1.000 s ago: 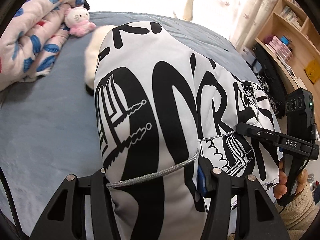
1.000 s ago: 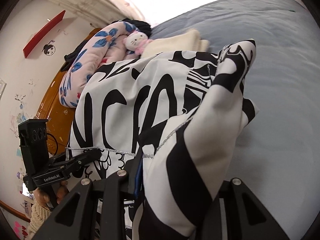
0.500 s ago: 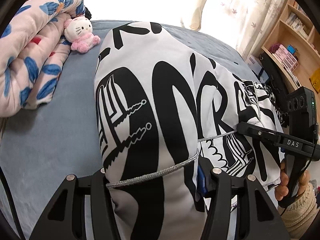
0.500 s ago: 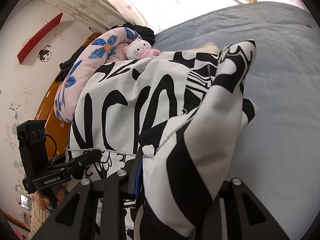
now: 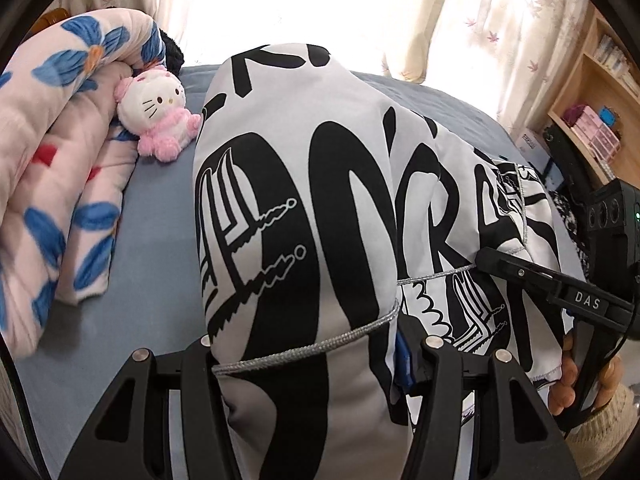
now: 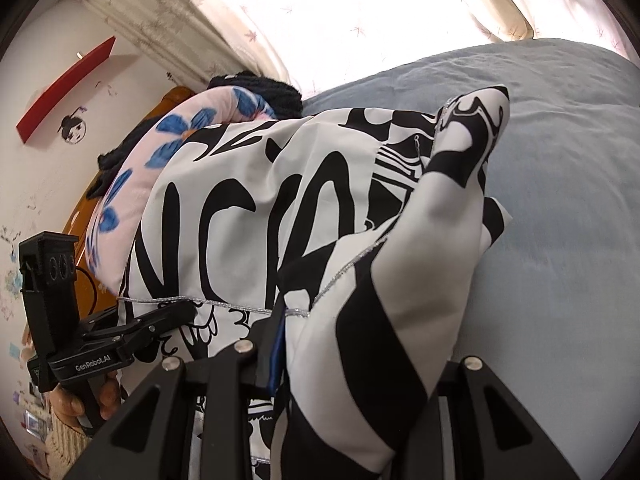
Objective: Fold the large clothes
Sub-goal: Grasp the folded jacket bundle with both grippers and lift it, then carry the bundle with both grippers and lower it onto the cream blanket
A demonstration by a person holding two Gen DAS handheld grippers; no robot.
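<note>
A large white garment with bold black lettering (image 5: 304, 200) hangs bunched above the blue bed (image 5: 152, 240). My left gripper (image 5: 316, 356) is shut on a thick fold along its silver-stitched hem. At the right of the left wrist view my right gripper (image 5: 484, 256) pinches the same hem, with a hand (image 5: 576, 376) on its handle. In the right wrist view the garment (image 6: 240, 216) drapes over my right gripper (image 6: 356, 360), which is shut on a fold. My left gripper (image 6: 188, 312) clamps the hem at the left. The cloth hides the pads.
A rolled pink quilt with blue flowers (image 5: 52, 140) and a white and pink plush cat (image 5: 154, 108) lie at the bed's head. Curtains (image 5: 480, 20) cover the bright window beyond. A wooden shelf unit (image 5: 592, 112) stands on the right. A wooden headboard (image 6: 80, 216) is behind the quilt.
Both grippers have carried the garment across the bed toward the window and quilt. The plush cat and quilt now look nearer and larger. The grips are unchanged.
</note>
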